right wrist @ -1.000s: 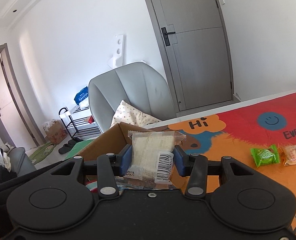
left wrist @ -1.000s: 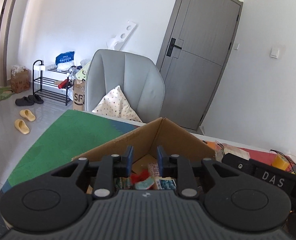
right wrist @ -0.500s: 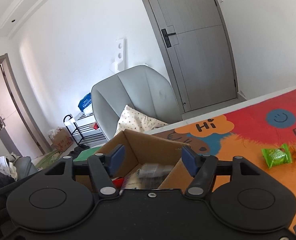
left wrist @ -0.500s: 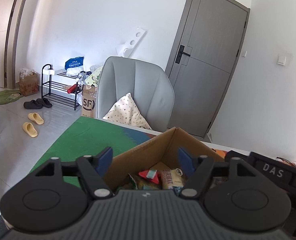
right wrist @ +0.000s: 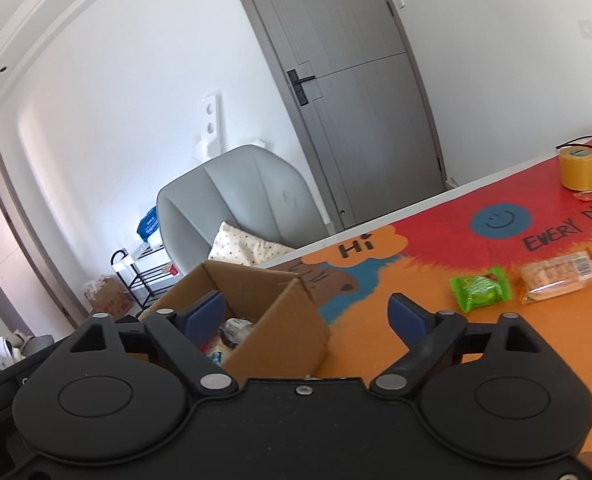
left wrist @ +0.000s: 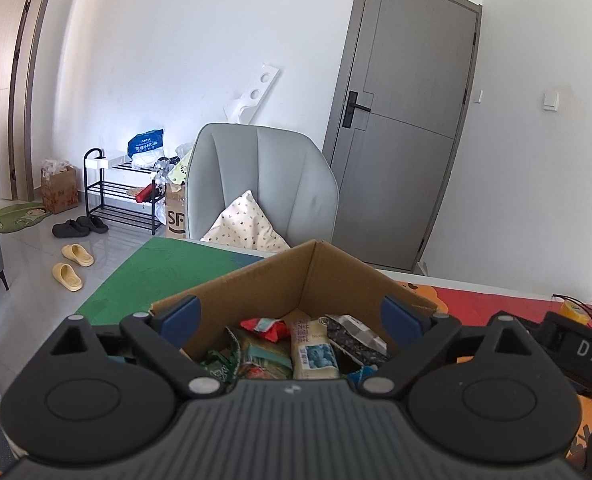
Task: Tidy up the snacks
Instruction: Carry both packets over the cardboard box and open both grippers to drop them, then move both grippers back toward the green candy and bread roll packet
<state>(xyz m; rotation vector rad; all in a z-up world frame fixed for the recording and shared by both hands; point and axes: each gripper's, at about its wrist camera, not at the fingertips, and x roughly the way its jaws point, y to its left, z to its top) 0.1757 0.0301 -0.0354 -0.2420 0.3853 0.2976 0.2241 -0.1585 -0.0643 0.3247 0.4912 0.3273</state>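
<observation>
Both packets I carried a second ago have dropped into the cardboard box (left wrist: pixel 315 276). Left gripper (left wrist: pixel 292 316) and right gripper (right wrist: pixel 305 312) are opening, nothing between the jaws. Green snack (right wrist: pixel 480 289) and wafer pack (right wrist: pixel 559 277), probably next, lie right on the table (right wrist: pixel 395 272).

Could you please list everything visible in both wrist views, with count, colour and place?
cardboard box: one, brown, on the table mat, holding mixed snack packets.
green snack packet: one, on the orange mat, right of the box.
clear wrapped biscuit packet: one, beside the green one.
tape roll: one, yellow, far table corner.
armchair: one, grey, with a spotted cushion.
door: one, grey, shut.
shoe rack: one, black.
slippers: yellow pair, floor.
left gripper: opening, empty.
right gripper: opening, empty.
</observation>
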